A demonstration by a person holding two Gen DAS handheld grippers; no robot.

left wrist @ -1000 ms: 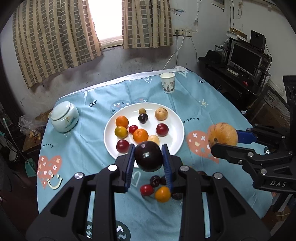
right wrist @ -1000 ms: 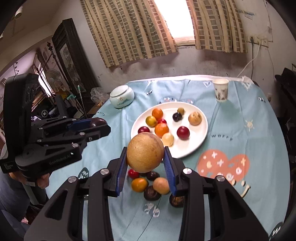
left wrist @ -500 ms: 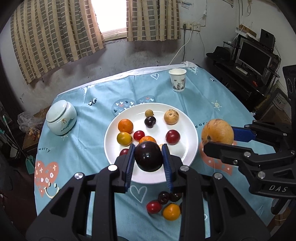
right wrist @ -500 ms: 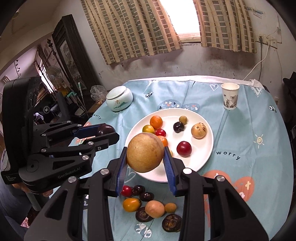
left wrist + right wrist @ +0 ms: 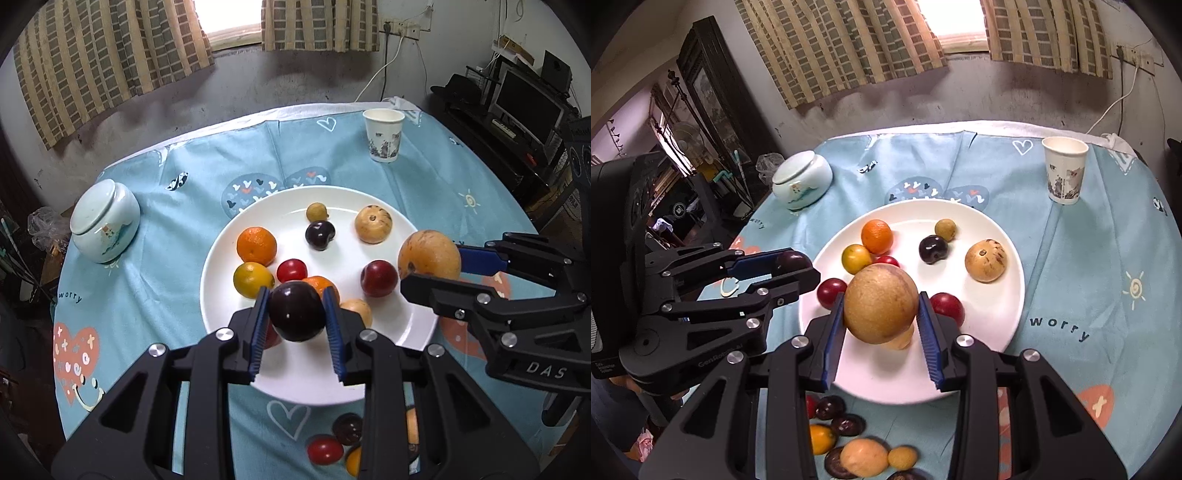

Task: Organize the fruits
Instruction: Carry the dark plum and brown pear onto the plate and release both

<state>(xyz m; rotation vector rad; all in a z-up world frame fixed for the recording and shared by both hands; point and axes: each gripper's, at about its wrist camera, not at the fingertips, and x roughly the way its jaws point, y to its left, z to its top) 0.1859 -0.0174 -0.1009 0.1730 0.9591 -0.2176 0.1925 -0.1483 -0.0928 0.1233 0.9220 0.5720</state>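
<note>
Caution: both carried fruits hang over a crowded plate.

Your left gripper point(image 5: 296, 311) is clenched on the dark plum point(image 5: 296, 311) above the white plate point(image 5: 388, 343); your right gripper point(image 5: 881, 303) grasps the large tan fruit point(image 5: 881, 303) beside it. Releasing from height risks rolling, or knocking the red plum point(image 5: 947, 308) off the rim.

Paper cup point(image 5: 383, 136): upright near the table's far right edge
Lidded ceramic jar point(image 5: 104, 221): pale green, near the table's left edge
Tablecloth point(image 5: 177, 229): light blue with hearts, covering the table
Curtains point(image 5: 107, 48): checked, on the far wall
Monitor point(image 5: 530, 98): on a dark stand beyond the table's right edge
</note>
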